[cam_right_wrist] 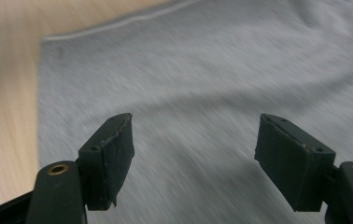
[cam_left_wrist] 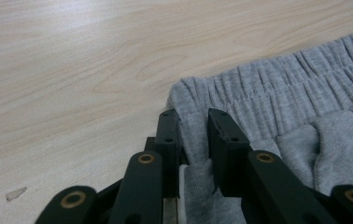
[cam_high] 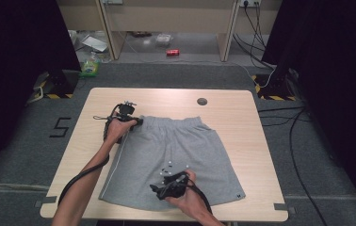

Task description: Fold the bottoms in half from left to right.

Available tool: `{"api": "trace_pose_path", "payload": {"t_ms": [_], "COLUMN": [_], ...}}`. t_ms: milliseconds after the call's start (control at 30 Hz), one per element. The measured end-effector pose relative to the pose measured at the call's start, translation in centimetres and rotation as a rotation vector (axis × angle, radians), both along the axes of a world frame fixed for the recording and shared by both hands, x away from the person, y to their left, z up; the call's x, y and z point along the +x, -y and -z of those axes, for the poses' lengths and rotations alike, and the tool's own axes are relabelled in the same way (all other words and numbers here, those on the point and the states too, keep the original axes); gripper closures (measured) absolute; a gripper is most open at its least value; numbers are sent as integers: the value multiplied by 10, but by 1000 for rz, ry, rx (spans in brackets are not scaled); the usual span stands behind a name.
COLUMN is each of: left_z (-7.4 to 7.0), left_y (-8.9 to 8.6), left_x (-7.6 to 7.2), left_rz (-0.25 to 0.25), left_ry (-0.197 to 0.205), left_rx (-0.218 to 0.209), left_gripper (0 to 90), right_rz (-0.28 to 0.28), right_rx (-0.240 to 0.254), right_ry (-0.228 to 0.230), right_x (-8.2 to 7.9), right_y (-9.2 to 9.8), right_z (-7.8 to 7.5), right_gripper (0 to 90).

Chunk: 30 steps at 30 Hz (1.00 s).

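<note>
A pair of grey shorts (cam_high: 176,155) lies flat on the wooden table (cam_high: 242,113), waistband toward the far side. My left gripper (cam_high: 138,121) is at the waistband's far-left corner. In the left gripper view its jaws (cam_left_wrist: 193,116) are shut on a fold of the grey fabric (cam_left_wrist: 282,102) at that corner. My right gripper (cam_high: 156,189) hovers over the near part of the shorts, pointing left. In the right gripper view its jaws (cam_right_wrist: 193,140) stand wide open with nothing between them, above the grey cloth (cam_right_wrist: 212,70), whose white-piped side edge runs close to bare table (cam_right_wrist: 6,93).
A round grey cable port (cam_high: 202,101) sits in the tabletop near the far edge. Bare wood surrounds the shorts on all sides. On the floor beyond lie a red can (cam_high: 173,52), a green bottle (cam_high: 90,67) and black cables (cam_high: 298,141) at the right.
</note>
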State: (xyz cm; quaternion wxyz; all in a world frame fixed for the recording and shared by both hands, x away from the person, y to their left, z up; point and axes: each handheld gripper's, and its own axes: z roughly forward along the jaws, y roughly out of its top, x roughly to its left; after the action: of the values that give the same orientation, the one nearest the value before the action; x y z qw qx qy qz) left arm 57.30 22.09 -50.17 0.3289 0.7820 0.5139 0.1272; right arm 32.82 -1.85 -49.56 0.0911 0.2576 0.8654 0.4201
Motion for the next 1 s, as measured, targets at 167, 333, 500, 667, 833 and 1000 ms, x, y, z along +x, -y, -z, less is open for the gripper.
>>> {"api": "trace_pose_path", "payload": {"t_ms": [167,333,500,667,833,1000], "left_z": [0,0,0,0,-1,0], "left_y": [0,-1,-1,-2,-5,-7], "left_x": [0,0,1,0,-1,-2], "left_rz": [8,12,18,20,22,16], "left_ry": [1,3,1,1,-1,-1], "left_rx": [4,4,6,9,20,5], "left_gripper": [740,740,741,741,741,742], "right_rz": [-76,-143,-191,-213,-215,-236], "right_rx": [3,9,6,-18,-20,-32], "right_ry": [1,-10,-14,-13,-35,-48], "right_x": [-4,-9,-15,-19,-23,-26], "right_y": [-36,-66,-91,-111,-125,-137], "right_z": [-1,0,2,7,11,15], "right_gripper": [296,317,332,336,338,338]}}
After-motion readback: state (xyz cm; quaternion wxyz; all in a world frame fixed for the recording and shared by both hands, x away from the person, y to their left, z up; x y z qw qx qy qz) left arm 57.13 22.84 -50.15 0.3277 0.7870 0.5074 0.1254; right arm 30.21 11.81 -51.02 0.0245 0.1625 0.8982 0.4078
